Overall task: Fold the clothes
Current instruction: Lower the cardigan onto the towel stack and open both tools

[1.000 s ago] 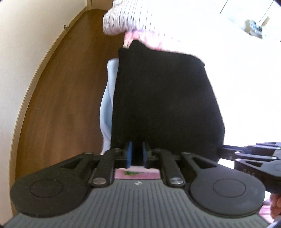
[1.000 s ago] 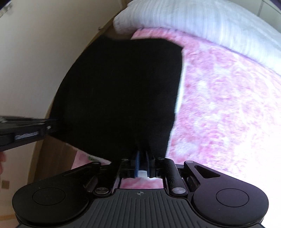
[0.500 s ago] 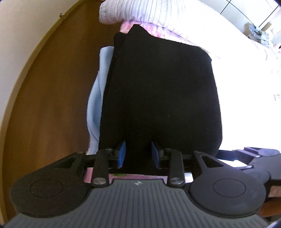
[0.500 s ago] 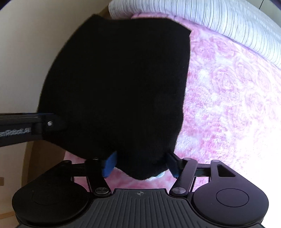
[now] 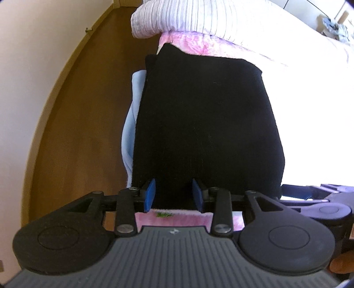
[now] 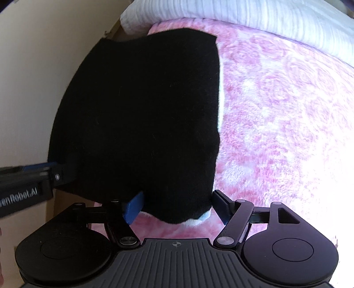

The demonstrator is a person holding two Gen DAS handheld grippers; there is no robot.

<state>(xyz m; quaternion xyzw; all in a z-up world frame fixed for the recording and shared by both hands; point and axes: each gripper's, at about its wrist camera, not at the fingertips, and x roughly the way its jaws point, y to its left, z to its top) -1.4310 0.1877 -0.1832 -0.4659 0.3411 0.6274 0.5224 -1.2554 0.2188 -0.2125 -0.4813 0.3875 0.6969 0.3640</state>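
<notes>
Folded black garment on bed, both grippers open

Black garment lies folded flat on pink fleece blanket at the bed's edge, over a pale blue cloth. Striped white pillow beyond it. Left hand-held gripper: blue pads spread, near hem between them, not pinched. Right hand-held gripper: jaws wide apart, straddling the garment's near corner. Wooden floor alongside.
</notes>
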